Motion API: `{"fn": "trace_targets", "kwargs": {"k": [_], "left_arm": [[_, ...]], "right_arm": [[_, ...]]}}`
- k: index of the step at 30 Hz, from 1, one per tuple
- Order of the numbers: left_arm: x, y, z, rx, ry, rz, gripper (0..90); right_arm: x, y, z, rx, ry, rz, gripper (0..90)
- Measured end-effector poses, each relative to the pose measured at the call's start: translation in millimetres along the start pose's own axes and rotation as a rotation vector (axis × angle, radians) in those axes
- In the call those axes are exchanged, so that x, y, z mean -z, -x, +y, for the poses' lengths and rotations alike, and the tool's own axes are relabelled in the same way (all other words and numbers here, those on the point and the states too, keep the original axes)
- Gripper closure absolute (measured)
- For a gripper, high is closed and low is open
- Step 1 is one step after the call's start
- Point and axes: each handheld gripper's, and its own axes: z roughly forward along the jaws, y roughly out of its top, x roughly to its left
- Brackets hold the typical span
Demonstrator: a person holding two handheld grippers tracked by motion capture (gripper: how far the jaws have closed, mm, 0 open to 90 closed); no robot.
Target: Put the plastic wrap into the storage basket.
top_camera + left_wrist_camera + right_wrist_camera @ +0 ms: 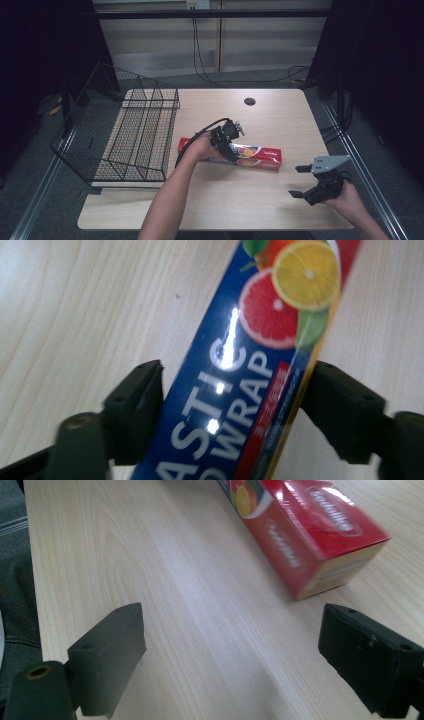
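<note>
Left hand-held gripper (232, 410) down over the wrap box (260, 355), jaws astride its narrow width, both pads at or against the long edges; grip looks made or all but made, full pressure hard to confirm. In the high view, same left hand-held gripper (227, 142) set near the box's middle, a little toward its left end. Box (250, 156) lying flat on the surface (210, 200), no lift visible, roughly central, just right of the wire basket (135, 135). Basket on the left part of the surface, nothing seen inside. Right hand-held gripper (312, 182) released, jaws wide apart, nothing between them, parked near the front right, well apart from the box; its own view looks across bare surface (150, 580) at the box's near end (320, 540). Judged progress: reach done, grasp at its close; lift and carry not yet begun. Likely remaining: raise box, move left, set into basket, release. Long box held near centre, so some tilt possible on lifting.
</note>
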Motion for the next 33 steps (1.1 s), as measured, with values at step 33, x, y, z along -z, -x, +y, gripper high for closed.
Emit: {"fn": "trace_targets", "kwargs": {"k": [33], "left_arm": [[-2.9,6.6,10.5,0.183,-0.130,-0.010,44.0]], "right_arm": [[1.1,0.6,1.1,-0.009,0.016,0.009,12.0]]}}
